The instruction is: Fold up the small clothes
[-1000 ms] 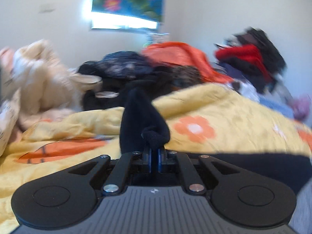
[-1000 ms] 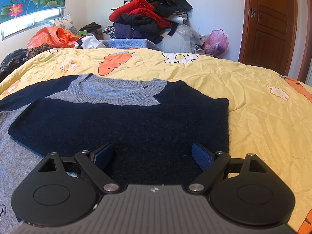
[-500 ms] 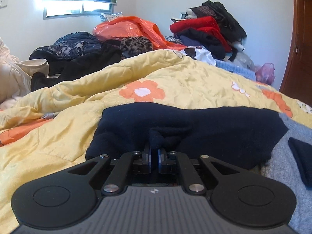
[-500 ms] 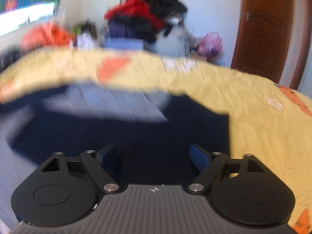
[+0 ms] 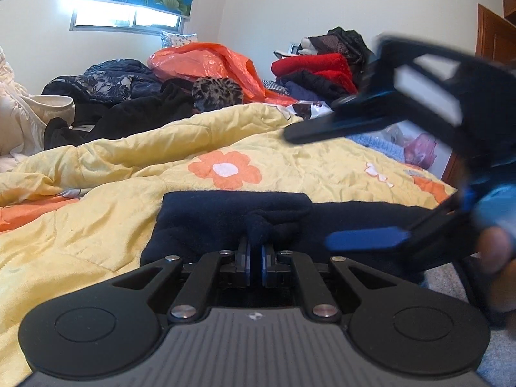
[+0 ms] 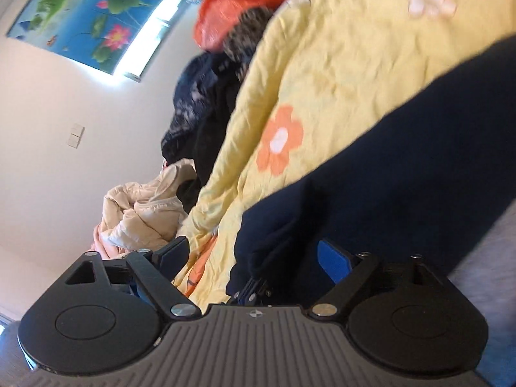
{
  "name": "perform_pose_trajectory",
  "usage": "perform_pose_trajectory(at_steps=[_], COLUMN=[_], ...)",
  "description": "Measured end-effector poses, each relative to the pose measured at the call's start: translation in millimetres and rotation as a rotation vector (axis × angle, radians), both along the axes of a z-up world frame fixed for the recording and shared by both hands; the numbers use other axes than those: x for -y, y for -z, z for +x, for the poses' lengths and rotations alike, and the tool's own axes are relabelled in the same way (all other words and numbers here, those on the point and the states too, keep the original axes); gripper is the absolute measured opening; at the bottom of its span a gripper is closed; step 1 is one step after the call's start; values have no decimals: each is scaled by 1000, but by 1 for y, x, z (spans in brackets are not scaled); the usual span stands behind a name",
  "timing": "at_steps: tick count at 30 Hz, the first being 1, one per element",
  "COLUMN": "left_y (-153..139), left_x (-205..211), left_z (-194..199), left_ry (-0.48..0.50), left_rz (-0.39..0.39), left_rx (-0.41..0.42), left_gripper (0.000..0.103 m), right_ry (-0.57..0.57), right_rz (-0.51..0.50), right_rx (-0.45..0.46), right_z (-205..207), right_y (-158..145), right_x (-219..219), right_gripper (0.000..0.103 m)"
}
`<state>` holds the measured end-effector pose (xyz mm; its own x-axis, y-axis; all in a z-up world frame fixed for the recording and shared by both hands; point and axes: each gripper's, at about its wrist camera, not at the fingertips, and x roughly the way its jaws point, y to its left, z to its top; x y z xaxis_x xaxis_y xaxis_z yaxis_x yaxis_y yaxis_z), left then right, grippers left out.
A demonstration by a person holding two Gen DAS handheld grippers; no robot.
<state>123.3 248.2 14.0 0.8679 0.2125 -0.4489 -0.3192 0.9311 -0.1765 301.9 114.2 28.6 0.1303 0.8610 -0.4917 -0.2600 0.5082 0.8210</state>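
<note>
My left gripper pinches a bunched fold of the navy sweater lying just ahead on the bed. My right gripper, spread and empty, should pinch the neighbouring edge squarely beside it.

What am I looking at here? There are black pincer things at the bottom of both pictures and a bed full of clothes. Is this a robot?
No robot: a person holds a two-finger gripper in each hand, and a small camera on each looks forward along its fingers. One picture comes from the left gripper, the other from the right gripper, which is tilted, so the room looks slanted. On the yellow flowered quilt lies a dark navy sweater. The left gripper is shut on a pinch of that sweater. The right gripper is open and holds nothing; it shows blurred at the right of the left picture. Heaps of other clothes lie behind.
</note>
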Motion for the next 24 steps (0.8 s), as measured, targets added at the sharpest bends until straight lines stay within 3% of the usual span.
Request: perform_pose_trajectory(at_steps=[7, 8, 9, 11, 13, 17, 24], left_y=[-2, -3, -2, -1, 0, 3, 5], left_x=[-1, 0, 0, 1, 5, 5, 3], left_z=[-7, -6, -5, -2, 0, 5, 6], left_ry=[43, 46, 54, 87, 98, 113, 120], left_rz=[-14, -15, -17, -17, 3, 4, -1], left_rx=[61, 58, 54, 25, 9, -23, -33], left_gripper=[6, 6, 6, 7, 10, 29, 33], right_ry=[4, 4, 4, -6, -7, -12, 34], right_rz=[5, -3, -17, -69, -80, -73, -75], right_rx=[-93, -92, -82, -53, -25, 43, 113], right_z=[9, 9, 10, 11, 11, 10, 25], right_y=[27, 28, 30, 32, 31, 20, 0], right_x=[-18, -19, -20, -23, -22, -9, 51], right_gripper=[81, 73, 54, 28, 23, 20, 19])
